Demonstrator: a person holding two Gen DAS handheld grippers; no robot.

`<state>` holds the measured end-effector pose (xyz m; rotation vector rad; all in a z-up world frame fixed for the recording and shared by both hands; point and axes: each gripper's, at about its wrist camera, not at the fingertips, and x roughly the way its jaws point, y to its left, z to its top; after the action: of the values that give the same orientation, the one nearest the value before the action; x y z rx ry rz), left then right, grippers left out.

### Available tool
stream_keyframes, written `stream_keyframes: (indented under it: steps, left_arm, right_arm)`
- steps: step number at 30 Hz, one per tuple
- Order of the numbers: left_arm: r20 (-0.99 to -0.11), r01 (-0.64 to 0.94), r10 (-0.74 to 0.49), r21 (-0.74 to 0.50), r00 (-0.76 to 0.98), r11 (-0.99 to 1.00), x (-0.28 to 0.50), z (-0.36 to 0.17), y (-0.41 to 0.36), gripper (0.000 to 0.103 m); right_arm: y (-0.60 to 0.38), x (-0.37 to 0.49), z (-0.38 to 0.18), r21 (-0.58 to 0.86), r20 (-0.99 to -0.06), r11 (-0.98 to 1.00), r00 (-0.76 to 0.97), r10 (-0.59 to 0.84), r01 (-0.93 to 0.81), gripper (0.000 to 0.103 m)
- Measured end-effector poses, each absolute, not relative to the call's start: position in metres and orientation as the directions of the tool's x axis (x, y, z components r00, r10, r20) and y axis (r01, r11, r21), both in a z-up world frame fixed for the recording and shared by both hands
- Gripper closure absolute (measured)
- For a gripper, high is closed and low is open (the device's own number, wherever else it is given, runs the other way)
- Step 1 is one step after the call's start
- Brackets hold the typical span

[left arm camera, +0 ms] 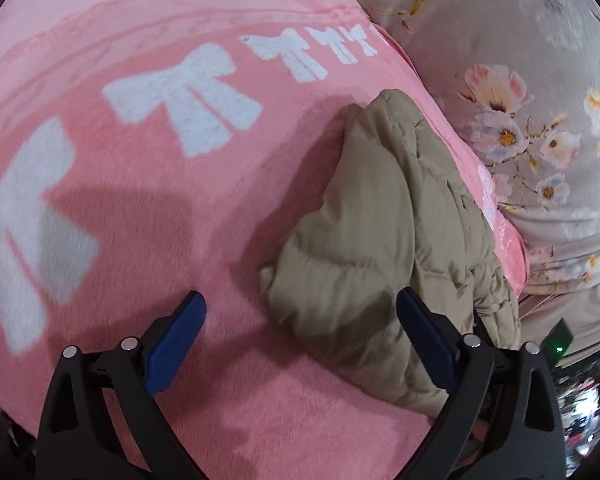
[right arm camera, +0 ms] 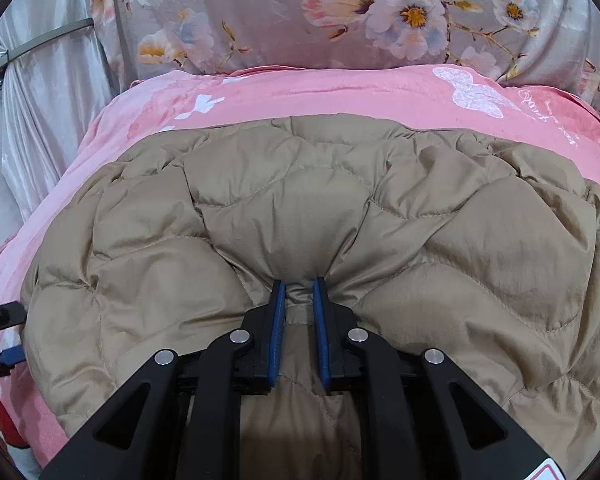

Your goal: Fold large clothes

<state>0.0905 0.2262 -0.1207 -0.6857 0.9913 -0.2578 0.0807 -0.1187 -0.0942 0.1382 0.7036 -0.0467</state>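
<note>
Right wrist view showed the right gripper clenched on a pinched fold of the tan quilted puffer jacket, blue pads pressed close with cloth bunched between them. The jacket lay spread over the pink fleece blanket with white bows; its far hem ran just short of the blanket's far edge, beyond which the grey floral sheet rose. A strip of bare pink stayed open along the jacket's left edge. Left wrist view showed the left gripper released, jaws wide apart, holding nothing, poised over the blanket beside the jacket's bunched end, with broad pink room to its left
</note>
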Motion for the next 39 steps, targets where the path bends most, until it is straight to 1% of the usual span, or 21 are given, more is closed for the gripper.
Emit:
stream_keyframes:
  steps: [3, 4, 6, 7, 8, 9, 10, 11, 12, 13, 16, 18, 19, 20, 23, 27, 31, 35, 37, 38, 39]
  left_arm:
    - [-0.671, -0.090, -0.500, -0.641, 0.548, 0.762, 0.093, -0.123, 0.219, 0.006]
    - [-0.650, -0.083, -0.517, -0.663, 0.557, 0.744, 0.096, -0.123, 0.217, 0.006]
    - [-0.591, -0.062, -0.593, -0.735, 0.546, 0.675, 0.107, -0.126, 0.210, 0.006]
    - [-0.571, -0.057, -0.618, -0.758, 0.540, 0.650, 0.113, -0.127, 0.207, 0.007]
    - [-0.541, -0.047, -0.652, -0.787, 0.531, 0.615, 0.118, -0.127, 0.202, 0.011]
    - [-0.521, -0.037, -0.680, -0.807, 0.516, 0.590, 0.122, -0.128, 0.199, 0.027]
    - [-0.513, -0.042, -0.695, -0.818, 0.503, 0.573, 0.124, -0.128, 0.195, 0.040]
    - [-0.519, -0.047, -0.686, -0.813, 0.510, 0.580, 0.124, -0.124, 0.193, 0.044]
    - [-0.514, -0.034, -0.683, -0.811, 0.519, 0.584, 0.122, -0.120, 0.193, 0.059]
    - [-0.507, -0.009, -0.678, -0.804, 0.533, 0.594, 0.119, -0.111, 0.192, 0.070]
    - [-0.486, 0.063, -0.674, -0.784, 0.557, 0.618, 0.109, -0.081, 0.190, 0.081]
    - [-0.480, 0.102, -0.670, -0.766, 0.566, 0.635, 0.103, -0.065, 0.188, 0.084]
    - [-0.478, 0.123, -0.664, -0.752, 0.575, 0.648, 0.100, -0.057, 0.186, 0.085]
    - [-0.481, 0.144, -0.653, -0.730, 0.585, 0.668, 0.095, -0.047, 0.182, 0.085]
    - [-0.467, 0.190, -0.640, -0.698, 0.610, 0.691, 0.083, -0.026, 0.176, 0.086]
    - [-0.418, 0.290, -0.664, -0.665, 0.620, 0.688, 0.060, 0.011, 0.158, 0.088]
    - [-0.397, 0.412, -0.670, -0.560, 0.627, 0.718, 0.030, 0.049, 0.124, 0.089]
    - [-0.405, 0.527, -0.706, -0.473, 0.582, 0.706, 0.014, 0.071, 0.069, 0.089]
    - [-0.415, 0.586, -0.725, -0.428, 0.549, 0.689, 0.008, 0.078, 0.034, 0.089]
    - [-0.429, 0.613, -0.731, -0.401, 0.531, 0.680, 0.007, 0.080, 0.013, 0.089]
    - [-0.441, 0.631, -0.734, -0.384, 0.516, 0.674, 0.007, 0.081, -0.002, 0.089]
  right_arm:
    - [-0.119, 0.081, -0.094, 0.121, -0.645, 0.988, 0.764, 0.005, 0.096, 0.091]
    - [-0.119, 0.080, -0.094, 0.121, -0.645, 0.988, 0.764, 0.004, 0.096, 0.091]
    - [-0.120, 0.080, -0.094, 0.121, -0.645, 0.988, 0.764, 0.006, 0.094, 0.091]
    - [-0.120, 0.081, -0.094, 0.122, -0.646, 0.988, 0.763, 0.006, 0.095, 0.091]
    - [-0.119, 0.080, -0.094, 0.120, -0.647, 0.988, 0.763, 0.004, 0.096, 0.091]
    - [-0.119, 0.080, -0.094, 0.120, -0.645, 0.988, 0.764, 0.004, 0.096, 0.091]
    - [-0.119, 0.080, -0.094, 0.119, -0.646, 0.988, 0.763, 0.004, 0.095, 0.091]
    - [-0.120, 0.080, -0.094, 0.123, -0.650, 0.988, 0.760, 0.008, 0.094, 0.091]
    - [-0.121, 0.080, -0.092, 0.127, -0.654, 0.987, 0.757, 0.013, 0.093, 0.091]
    - [-0.123, 0.078, -0.089, 0.143, -0.661, 0.985, 0.750, 0.019, 0.101, 0.091]
    - [-0.131, 0.052, -0.072, 0.256, -0.660, 0.961, 0.746, 0.092, 0.109, 0.090]
    - [-0.132, 0.022, -0.060, 0.291, -0.639, 0.954, 0.757, 0.138, 0.072, 0.094]
    - [-0.131, 0.011, -0.057, 0.291, -0.636, 0.955, 0.759, 0.141, 0.067, 0.098]
    - [-0.131, -0.002, -0.054, 0.289, -0.634, 0.955, 0.760, 0.141, 0.063, 0.099]
    - [-0.130, -0.023, -0.065, 0.304, -0.667, 0.951, 0.726, 0.167, 0.060, 0.103]
    - [-0.127, -0.020, -0.095, 0.370, -0.694, 0.927, 0.683, 0.227, 0.068, 0.103]
    - [-0.119, -0.007, -0.111, 0.448, -0.670, 0.894, 0.671, 0.318, 0.024, 0.103]
    - [-0.125, -0.001, -0.114, 0.506, -0.644, 0.862, 0.670, 0.369, 0.012, 0.103]
    - [-0.138, -0.016, -0.109, 0.559, -0.627, 0.828, 0.673, 0.393, 0.037, 0.103]
    - [-0.147, -0.032, -0.102, 0.577, -0.604, 0.816, 0.691, 0.397, 0.036, 0.103]
    - [-0.155, -0.047, -0.096, 0.567, -0.595, 0.823, 0.708, 0.379, 0.036, 0.103]
